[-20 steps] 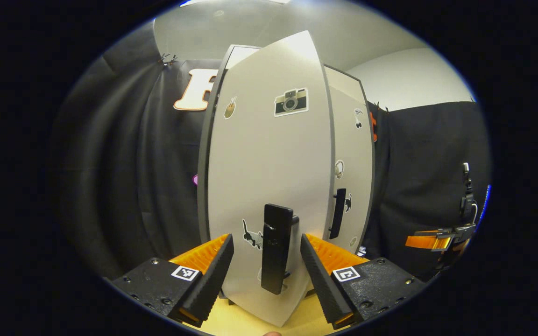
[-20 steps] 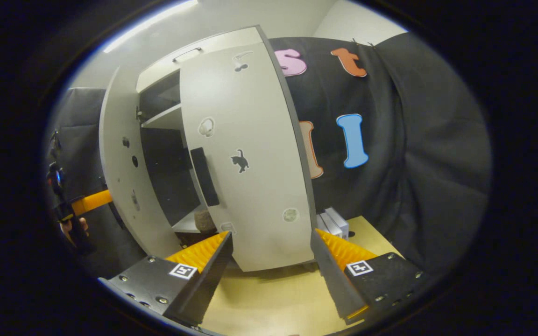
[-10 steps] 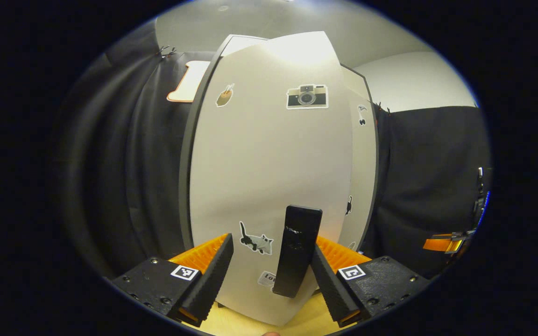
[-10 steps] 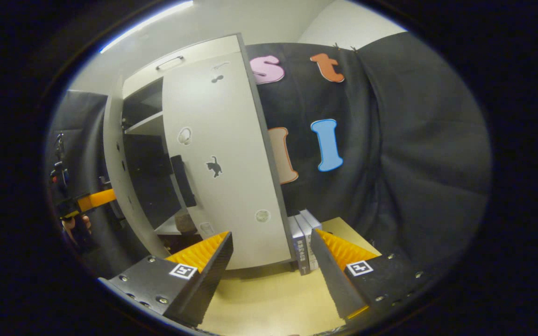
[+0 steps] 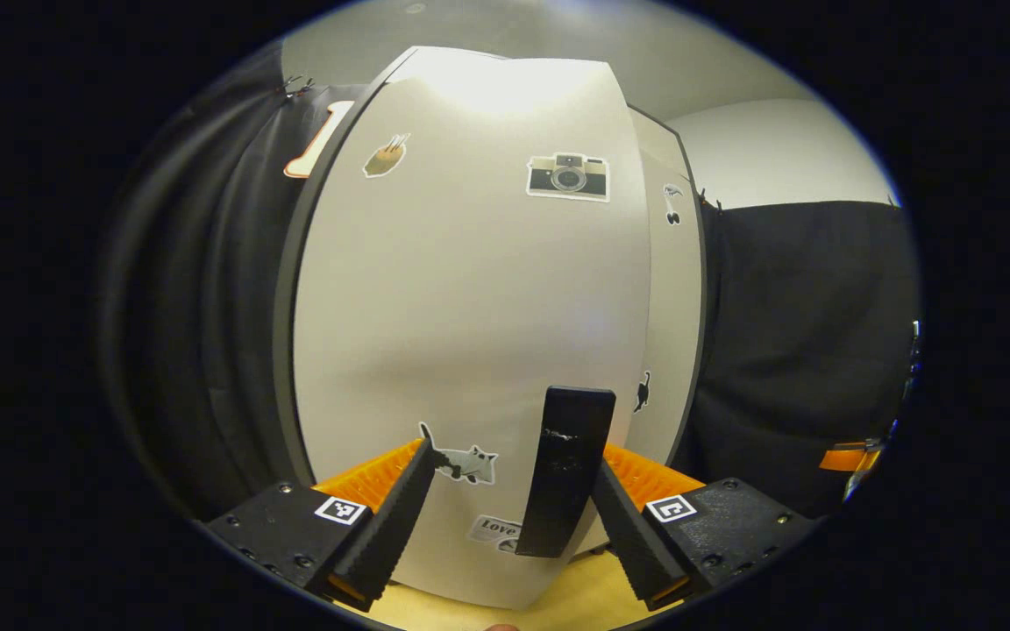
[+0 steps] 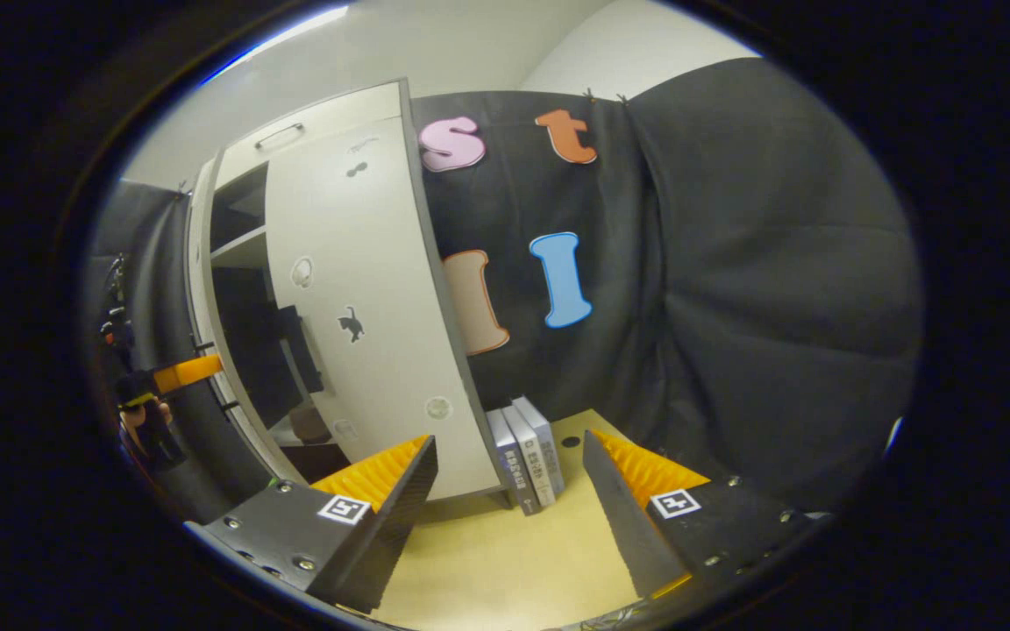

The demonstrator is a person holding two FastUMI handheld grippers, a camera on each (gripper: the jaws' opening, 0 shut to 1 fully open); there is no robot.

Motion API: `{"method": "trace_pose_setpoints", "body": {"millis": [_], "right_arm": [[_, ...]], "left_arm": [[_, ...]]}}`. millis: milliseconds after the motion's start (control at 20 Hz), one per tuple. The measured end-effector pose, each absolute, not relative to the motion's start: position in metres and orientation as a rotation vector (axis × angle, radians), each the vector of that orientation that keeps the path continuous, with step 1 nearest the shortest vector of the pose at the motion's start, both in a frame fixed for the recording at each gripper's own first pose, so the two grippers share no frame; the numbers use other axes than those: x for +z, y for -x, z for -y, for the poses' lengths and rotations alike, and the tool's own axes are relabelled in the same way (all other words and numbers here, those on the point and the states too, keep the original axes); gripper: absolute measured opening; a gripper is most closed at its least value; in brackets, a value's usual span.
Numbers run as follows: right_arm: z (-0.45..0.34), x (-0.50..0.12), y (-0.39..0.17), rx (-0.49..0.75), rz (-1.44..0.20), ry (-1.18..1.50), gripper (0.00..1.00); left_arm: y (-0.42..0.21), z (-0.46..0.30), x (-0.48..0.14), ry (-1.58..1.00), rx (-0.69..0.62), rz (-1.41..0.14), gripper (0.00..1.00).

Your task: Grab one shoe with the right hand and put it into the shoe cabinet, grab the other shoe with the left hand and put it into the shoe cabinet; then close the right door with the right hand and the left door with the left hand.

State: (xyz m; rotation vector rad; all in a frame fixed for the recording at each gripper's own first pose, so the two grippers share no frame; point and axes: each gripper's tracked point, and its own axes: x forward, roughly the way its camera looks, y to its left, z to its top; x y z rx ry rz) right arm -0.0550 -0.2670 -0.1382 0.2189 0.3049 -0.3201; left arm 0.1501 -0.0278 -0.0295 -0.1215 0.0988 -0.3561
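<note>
The white shoe cabinet's left door (image 5: 470,307), dotted with stickers, looms close in the left gripper view. Its black handle (image 5: 566,473) stands between the fingers of my open left gripper (image 5: 509,521), close to the right-hand finger (image 5: 636,535); the fingers do not press on it. The right door (image 5: 679,298) shows as a narrow strip beside it. In the right gripper view the right door (image 6: 356,289) with its black handle (image 6: 299,350) lies close against the cabinet, and the left door (image 6: 202,289) stands ajar. A shoe (image 6: 308,425) is dimly seen inside. My right gripper (image 6: 509,517) hangs open over the table (image 6: 487,570), away from the cabinet.
Three books (image 6: 527,456) stand upright on the wooden table just right of the cabinet. Black cloth walls surround the booth. The left gripper (image 6: 167,377) and the hand (image 6: 132,421) holding it show at the far left of the right gripper view.
The left door has swung inward with my left gripper following it. My right gripper has drawn back and turned right, away from the right door, bringing the books into view.
</note>
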Motion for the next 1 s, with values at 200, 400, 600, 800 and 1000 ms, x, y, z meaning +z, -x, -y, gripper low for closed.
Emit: {"method": "trace_pose_setpoints", "body": {"millis": [200,400,600,800,1000], "right_arm": [[0.285,-0.135,0.066,-0.363,-0.295,-0.218,1.0],[0.299,-0.132,0.076,-0.397,-0.283,-0.227,1.0],[0.309,-0.131,0.084,-0.416,-0.274,-0.235,1.0],[0.312,-0.134,0.089,-0.425,-0.274,-0.24,1.0],[0.313,-0.142,0.095,-0.431,-0.284,-0.258,1.0]], "left_arm": [[-0.163,0.039,-0.031,0.119,-0.36,-0.095,1.0],[-0.176,0.046,-0.034,0.105,-0.359,-0.093,1.0],[-0.18,0.049,-0.034,0.065,-0.343,-0.085,1.0],[-0.187,0.051,-0.036,0.039,-0.339,-0.083,1.0],[-0.191,0.053,-0.038,0.031,-0.341,-0.082,1.0]]}}
